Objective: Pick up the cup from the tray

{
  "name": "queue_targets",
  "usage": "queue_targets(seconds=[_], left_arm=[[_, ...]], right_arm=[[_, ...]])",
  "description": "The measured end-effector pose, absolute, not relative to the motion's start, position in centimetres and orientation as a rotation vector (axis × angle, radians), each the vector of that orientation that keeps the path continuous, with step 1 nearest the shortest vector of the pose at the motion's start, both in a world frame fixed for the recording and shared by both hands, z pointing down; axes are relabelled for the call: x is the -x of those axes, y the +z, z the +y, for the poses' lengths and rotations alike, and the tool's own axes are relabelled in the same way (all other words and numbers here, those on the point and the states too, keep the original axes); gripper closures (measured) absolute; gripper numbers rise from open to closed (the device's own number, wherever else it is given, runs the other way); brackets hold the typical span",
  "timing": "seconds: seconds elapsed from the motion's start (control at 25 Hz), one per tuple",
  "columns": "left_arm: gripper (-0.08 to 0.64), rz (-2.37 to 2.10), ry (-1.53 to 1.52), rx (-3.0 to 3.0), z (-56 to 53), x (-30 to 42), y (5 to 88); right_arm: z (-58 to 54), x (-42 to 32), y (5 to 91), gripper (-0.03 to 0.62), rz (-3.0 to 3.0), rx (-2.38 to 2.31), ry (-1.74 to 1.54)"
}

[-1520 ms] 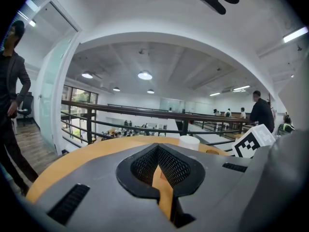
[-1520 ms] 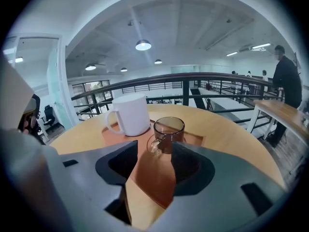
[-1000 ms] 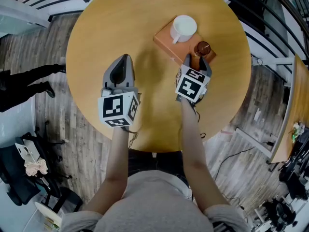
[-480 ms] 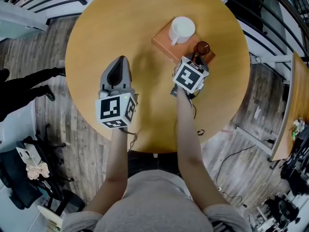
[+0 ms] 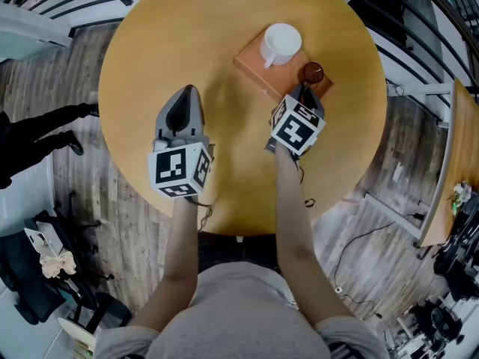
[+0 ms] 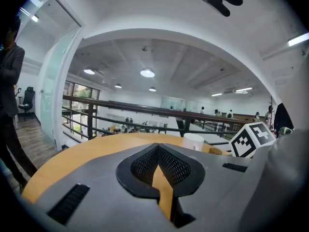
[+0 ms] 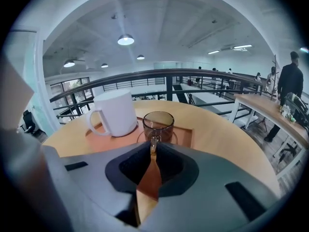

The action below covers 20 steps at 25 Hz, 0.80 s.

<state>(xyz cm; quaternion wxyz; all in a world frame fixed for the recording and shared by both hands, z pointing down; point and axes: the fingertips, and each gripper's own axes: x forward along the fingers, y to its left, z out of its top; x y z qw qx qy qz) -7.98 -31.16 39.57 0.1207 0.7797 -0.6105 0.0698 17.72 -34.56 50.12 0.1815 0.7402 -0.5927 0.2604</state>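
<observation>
My left claw (image 5: 188, 94) is pressed together, empty. On the tray (image 7: 186, 135), a white mug (image 7: 116, 112) stands ahead-left of my right claw (image 7: 153, 146). Its jaws have just been closing and pinch the handle of the glass cup (image 7: 158, 123) at their tips.

In the head view the right hand-held gripper (image 5: 304, 90) covers the handle of the small brown glass cup (image 5: 312, 71).

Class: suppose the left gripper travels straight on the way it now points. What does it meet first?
Probably the bare table top; the left gripper tilts slightly down toward it. The tray lies off to its right.
</observation>
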Motion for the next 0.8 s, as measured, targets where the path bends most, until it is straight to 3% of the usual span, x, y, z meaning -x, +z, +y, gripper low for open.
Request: queue_targets(seconds=[0.8], left_arm=[[0.557,-1.765,0.166,-2.33,-29.6,7.1,38.0]], right_arm=[[-30.6,-16.5,44.5,0.561,-1.946,-2.1,0.627]])
